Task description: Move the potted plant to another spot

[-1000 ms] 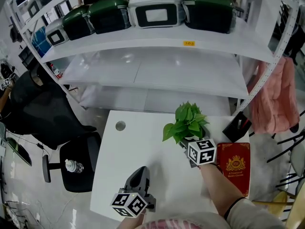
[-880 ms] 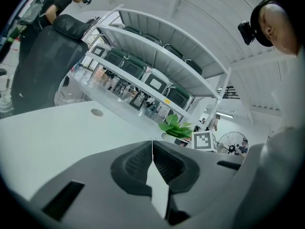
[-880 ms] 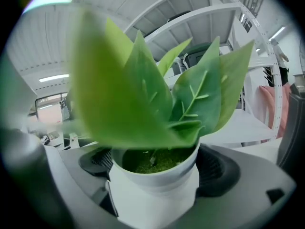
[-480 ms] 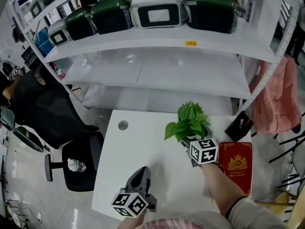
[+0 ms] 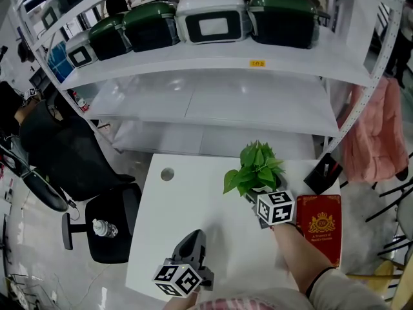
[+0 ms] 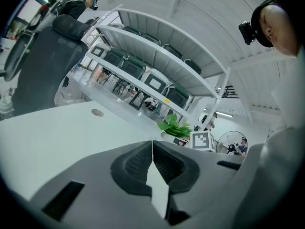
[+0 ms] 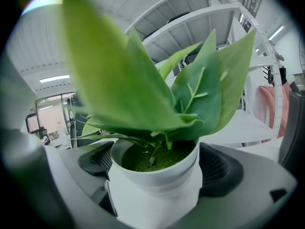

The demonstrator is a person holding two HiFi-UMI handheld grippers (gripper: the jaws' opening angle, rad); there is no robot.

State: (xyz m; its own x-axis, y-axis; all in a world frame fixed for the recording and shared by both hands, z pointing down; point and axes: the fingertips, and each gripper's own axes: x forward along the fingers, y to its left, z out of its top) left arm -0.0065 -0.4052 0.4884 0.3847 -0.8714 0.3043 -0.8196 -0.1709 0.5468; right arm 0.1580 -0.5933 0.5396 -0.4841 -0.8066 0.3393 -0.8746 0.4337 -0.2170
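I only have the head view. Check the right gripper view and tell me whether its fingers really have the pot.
Observer: Yes, the right gripper is shut on the potted plant, its fingers against both sides of the white pot.
Operator: Now report the left gripper.
Observer: It is shut, fingers together, nothing between them.
Operator: Describe what fills the pot.
Observer: Green moss-like filling around the stems, just below the rim.

The table's left and middle lie free. The potted plant and red book crowd its right. Shelves stand beyond the far edge.
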